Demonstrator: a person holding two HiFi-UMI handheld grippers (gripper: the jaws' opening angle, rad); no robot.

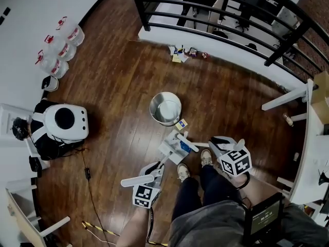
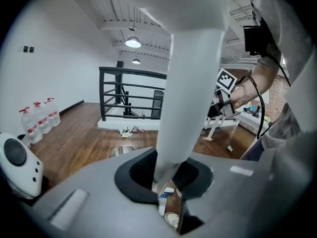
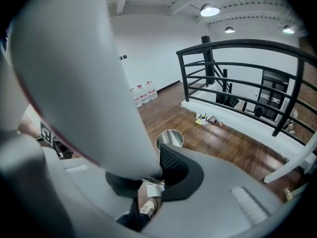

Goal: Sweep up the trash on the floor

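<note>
Left tongs (image 1: 156, 173) clamp dustpan (image 1: 168, 151); right tongs (image 1: 216, 144), broom (image 1: 187, 143)

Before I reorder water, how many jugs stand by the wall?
3, in a row along the white wall: far jug, middle jug, near jug. Others may be hidden.

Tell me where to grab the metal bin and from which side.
Take the bin by its rim, coming straight down from above. It stands upright on the floor with its mouth open. Its round wall looks too wide for the jaws, while the thin rim should fit between them, one jaw inside and one outside.
</note>
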